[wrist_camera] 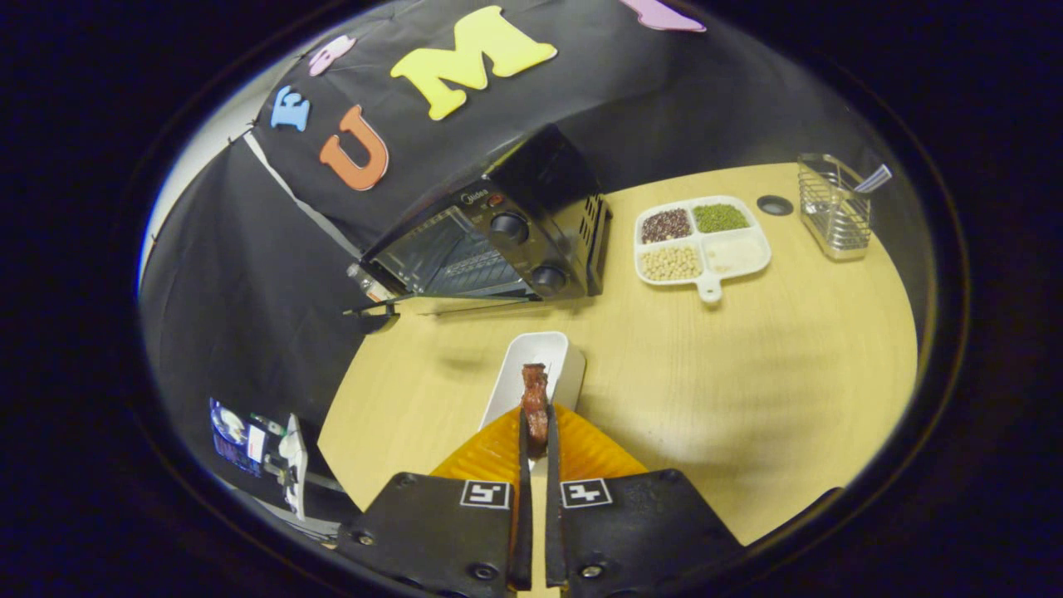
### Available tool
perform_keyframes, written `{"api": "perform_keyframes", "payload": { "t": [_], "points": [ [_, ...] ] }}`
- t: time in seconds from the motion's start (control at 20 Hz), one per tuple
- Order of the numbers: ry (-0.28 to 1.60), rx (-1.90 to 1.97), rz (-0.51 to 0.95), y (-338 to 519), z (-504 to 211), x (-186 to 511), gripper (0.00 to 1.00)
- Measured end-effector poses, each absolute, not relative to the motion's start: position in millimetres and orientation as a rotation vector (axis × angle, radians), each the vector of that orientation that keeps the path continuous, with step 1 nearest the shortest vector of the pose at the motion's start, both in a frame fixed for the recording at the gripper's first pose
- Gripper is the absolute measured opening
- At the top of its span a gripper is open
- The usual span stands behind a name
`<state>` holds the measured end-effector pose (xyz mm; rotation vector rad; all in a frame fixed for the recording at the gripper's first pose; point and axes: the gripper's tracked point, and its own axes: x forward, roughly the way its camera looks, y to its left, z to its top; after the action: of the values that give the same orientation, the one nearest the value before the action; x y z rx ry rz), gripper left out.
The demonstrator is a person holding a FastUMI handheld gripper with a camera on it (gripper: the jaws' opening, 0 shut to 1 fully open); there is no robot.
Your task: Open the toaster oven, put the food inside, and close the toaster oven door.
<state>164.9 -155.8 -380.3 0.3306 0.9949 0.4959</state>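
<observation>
Tool: lower centre of frame, fingers nearly together, clenched on a reddish-brown strip of food held upright above the white dish. Pose: raised over the worktop, aimed toward the toaster oven at upper centre, door lowered.
Risk: narrow pinch; a tilt or jolt in transit may drop the strip short of the oven, or it may snag the door edge.

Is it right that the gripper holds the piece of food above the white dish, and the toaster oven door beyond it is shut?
Not quite. The gripper does hold the piece of food above the white dish, but the gripper view shows the door of the toaster oven open, folded down flat.
</observation>
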Motion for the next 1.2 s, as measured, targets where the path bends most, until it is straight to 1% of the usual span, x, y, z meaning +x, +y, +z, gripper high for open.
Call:
{"api": "perform_keyframes", "payload": {
  "t": [0.3,0.5,0.7,0.9,1.2],
  "points": [
    [0.856,0.181,0.447,-149.9,-311.3,147.4,0.09],
    [0.753,0.09,0.422,-120.7,-260.7,138.9,0.09],
    [0.642,0.024,0.374,-81.5,-217.1,145.9,0.09],
    [0.563,-0.026,0.324,-28.4,-202.1,166.7,0.09],
    [0.534,-0.001,0.243,53.4,-239.0,206.8,0.09]
  ]
}}
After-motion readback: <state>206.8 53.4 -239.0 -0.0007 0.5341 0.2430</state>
